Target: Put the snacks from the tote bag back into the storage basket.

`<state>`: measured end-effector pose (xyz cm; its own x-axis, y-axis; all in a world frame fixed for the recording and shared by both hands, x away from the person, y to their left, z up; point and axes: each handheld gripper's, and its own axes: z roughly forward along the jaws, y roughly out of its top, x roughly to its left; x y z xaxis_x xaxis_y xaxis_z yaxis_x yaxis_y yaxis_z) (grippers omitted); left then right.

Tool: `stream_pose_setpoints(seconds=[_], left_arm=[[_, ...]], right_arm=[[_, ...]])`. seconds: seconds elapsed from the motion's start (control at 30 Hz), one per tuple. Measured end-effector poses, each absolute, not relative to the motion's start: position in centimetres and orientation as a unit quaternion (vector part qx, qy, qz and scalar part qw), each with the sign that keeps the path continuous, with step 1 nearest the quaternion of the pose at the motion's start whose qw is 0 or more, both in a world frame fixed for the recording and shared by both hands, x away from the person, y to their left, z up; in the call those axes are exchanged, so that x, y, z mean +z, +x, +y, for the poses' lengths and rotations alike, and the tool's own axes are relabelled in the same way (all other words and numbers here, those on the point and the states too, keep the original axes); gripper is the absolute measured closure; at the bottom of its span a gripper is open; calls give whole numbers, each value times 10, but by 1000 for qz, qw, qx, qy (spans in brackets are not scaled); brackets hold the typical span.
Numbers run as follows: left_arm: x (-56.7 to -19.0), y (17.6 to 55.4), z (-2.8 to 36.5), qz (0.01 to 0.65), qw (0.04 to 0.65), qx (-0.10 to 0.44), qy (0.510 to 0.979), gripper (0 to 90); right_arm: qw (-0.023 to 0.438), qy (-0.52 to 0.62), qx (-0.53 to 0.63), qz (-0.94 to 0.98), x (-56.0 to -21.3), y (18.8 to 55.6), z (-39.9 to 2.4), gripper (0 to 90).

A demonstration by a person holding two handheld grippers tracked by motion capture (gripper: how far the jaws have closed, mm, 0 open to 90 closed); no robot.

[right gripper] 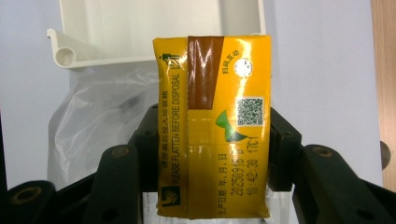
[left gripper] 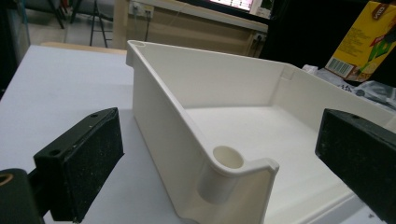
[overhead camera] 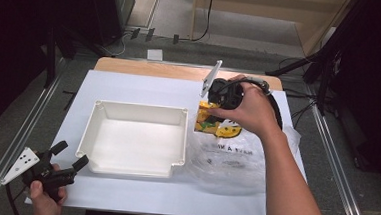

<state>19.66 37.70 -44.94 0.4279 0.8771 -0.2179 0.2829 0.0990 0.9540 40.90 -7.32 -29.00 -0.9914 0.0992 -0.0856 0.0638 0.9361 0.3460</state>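
Clamped between the jaws of the right gripper (overhead camera: 213, 106) is a yellow drink carton (right gripper: 214, 126), pressed on both of its sides and held off the table, above a clear plastic bag (overhead camera: 232, 162) that is spread on the white table cover (overhead camera: 133, 189). Just left of the bag, a white plastic tray (overhead camera: 134, 139) is set on the cover, and nothing is seen inside it. At the near left corner of the table, the left gripper (overhead camera: 70, 155) is held with its jaws spread apart and nothing between them, pointed at the tray's near corner.
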Motion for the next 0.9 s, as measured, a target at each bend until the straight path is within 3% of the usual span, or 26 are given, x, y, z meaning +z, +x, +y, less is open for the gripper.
stream_pose_setpoints(seconds=[0.9], left_arm=[[-445,193,375,463,560,274,630,14]], right_arm=[[46,22,178,983,-278,410,-43,528]])
